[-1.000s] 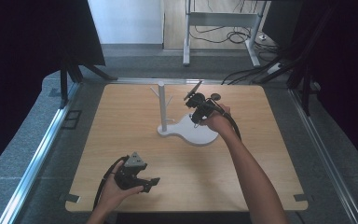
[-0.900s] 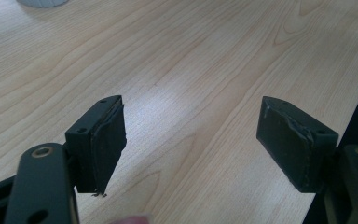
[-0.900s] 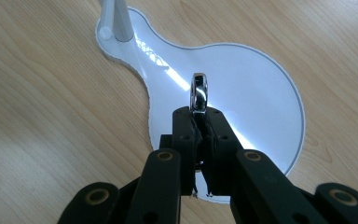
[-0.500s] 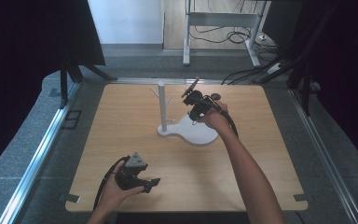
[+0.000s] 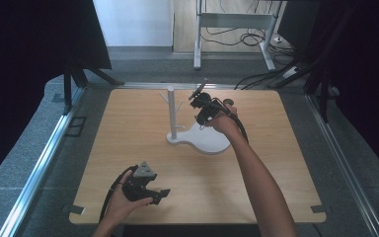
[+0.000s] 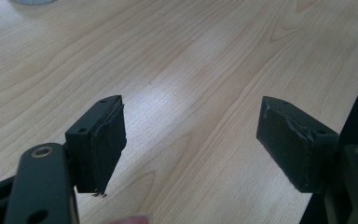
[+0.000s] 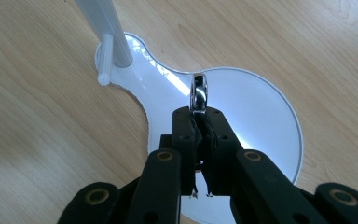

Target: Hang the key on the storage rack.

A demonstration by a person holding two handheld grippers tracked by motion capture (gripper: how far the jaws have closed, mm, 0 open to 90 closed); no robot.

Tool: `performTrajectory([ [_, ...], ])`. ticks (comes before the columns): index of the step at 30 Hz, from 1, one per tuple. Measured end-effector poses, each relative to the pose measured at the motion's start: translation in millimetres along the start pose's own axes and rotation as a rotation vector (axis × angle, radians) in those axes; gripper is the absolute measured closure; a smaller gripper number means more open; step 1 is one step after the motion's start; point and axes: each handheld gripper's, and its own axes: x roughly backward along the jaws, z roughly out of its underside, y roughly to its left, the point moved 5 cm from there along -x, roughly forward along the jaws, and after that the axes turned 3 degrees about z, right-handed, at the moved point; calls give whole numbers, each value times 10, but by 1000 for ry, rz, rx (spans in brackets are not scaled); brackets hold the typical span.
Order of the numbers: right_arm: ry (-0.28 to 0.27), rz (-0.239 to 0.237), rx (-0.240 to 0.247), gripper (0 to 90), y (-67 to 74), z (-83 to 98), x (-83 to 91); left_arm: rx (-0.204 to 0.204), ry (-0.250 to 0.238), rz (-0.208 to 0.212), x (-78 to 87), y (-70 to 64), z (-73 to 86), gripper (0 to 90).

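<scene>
Ring (image 7: pixel 199 95) pinched in right hand-held gripper (image 7: pixel 200 122), left hand-held gripper (image 6: pixel 193 140) wide apart

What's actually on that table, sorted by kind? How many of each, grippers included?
White stand, a post with pegs on a flat base: 1
Shiny metal ring, pinched in the right gripper: 1
Grippers, the right one and the left gripper, which is open over the bare table: 2
Total: 4
</scene>
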Motion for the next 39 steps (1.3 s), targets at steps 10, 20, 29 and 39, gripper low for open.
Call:
performTrajectory([
  [10,-14,-7,-7,845,8,-66,19,-6,4,5,-6,-7,-1,243],
  [20,-27,2,-4,845,2,-161,94,-3,2,7,-13,-14,-1,243],
  [29,-34,12,-6,846,-5,-256,131,-3,0,8,1,-12,-2,243],
  [39,-45,17,-6,845,-32,-337,125,-2,0,11,0,-12,-1,243],
])
